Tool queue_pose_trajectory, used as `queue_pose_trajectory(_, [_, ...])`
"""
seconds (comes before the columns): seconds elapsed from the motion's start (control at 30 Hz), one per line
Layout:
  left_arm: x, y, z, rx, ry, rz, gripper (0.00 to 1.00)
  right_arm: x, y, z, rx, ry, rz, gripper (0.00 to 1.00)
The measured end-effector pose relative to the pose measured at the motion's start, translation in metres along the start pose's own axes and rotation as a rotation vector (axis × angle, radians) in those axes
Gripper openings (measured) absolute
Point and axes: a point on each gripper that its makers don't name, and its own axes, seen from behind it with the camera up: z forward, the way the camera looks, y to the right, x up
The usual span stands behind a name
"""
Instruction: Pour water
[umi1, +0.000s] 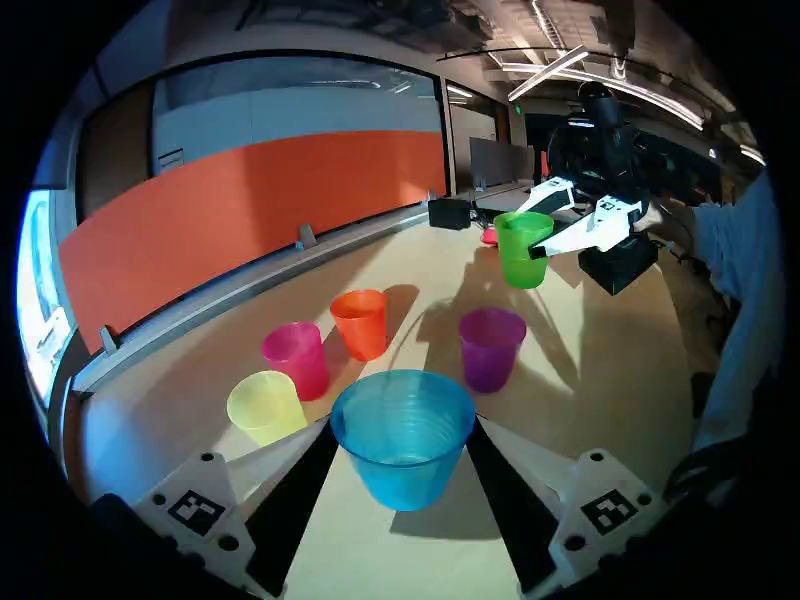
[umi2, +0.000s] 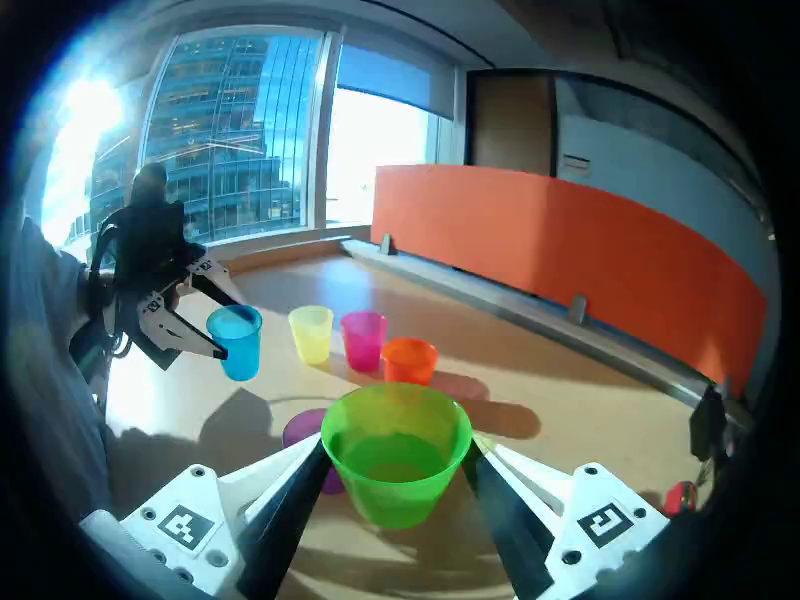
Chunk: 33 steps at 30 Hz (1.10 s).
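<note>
Tabletop (umi1: 600, 380) is lying beneath both raised cups. Left gripper (umi1: 400, 428) is clamping an upright blue cup (umi1: 403, 470) on both sides; right gripper (umi2: 397, 450) is pinching an upright green cup (umi2: 397, 485) likewise. Green is hanging ahead and rightward of the left gripper, well apart, so pouring is turning on closing that gap. Left gripper view is showing the purple cup (umi1: 491, 350) whole between them; right gripper view is half hiding it. Which cup is holding water, I cannot tell.
</note>
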Motion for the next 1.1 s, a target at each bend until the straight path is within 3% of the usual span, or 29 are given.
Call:
queue_pose_trajectory(0.47, [-0.029, 0.004, 0.012, -0.019, -0.083, 0.011, 0.88, -0.035, -0.004, 0.010, 0.021, -0.081, 0.003, 0.90])
queue_pose_trajectory(1.1, [-0.048, 0.007, 0.021, -0.029, -0.106, 0.000, 0.88, -0.058, -0.004, 0.019, 0.025, -0.120, 0.019, 0.90])
